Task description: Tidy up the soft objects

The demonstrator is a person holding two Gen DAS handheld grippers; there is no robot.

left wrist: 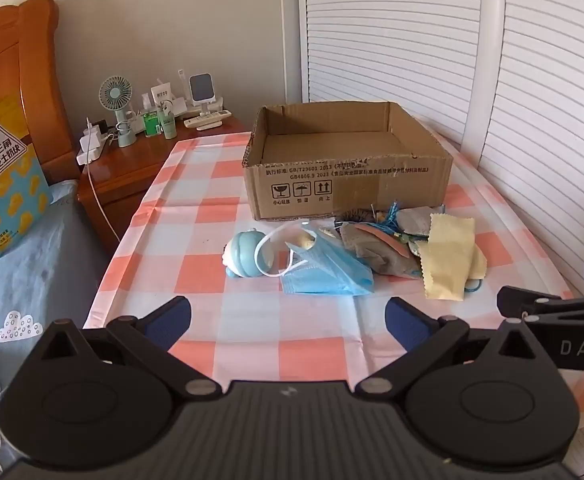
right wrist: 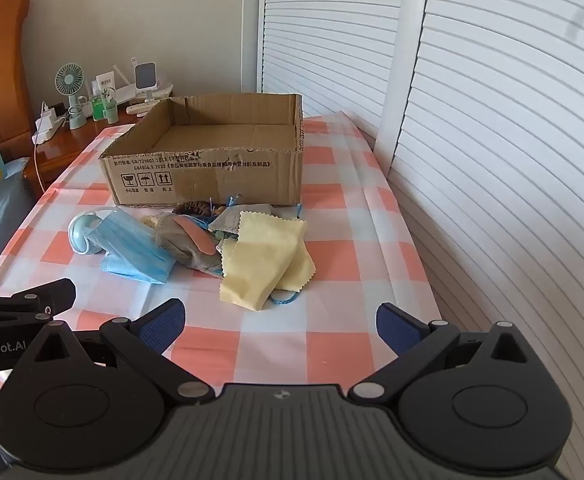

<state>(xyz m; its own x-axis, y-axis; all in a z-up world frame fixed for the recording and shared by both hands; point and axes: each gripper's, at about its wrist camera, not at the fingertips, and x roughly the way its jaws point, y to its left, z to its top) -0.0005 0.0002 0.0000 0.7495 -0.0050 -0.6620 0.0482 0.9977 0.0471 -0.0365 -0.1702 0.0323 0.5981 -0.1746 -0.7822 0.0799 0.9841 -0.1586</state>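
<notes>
Both tongs hang released, left gripper (left wrist: 288,320) and right gripper (right wrist: 280,322) gripping nothing; soft pile, face mask (left wrist: 323,268) and yellow cloth (right wrist: 264,264), lies at twelve o'clock, touching the cardboard box (right wrist: 212,180).

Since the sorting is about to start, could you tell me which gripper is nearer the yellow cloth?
Right. The right gripper hangs open just short of the yellow cloth; the left gripper faces the blue face mask instead.
</notes>
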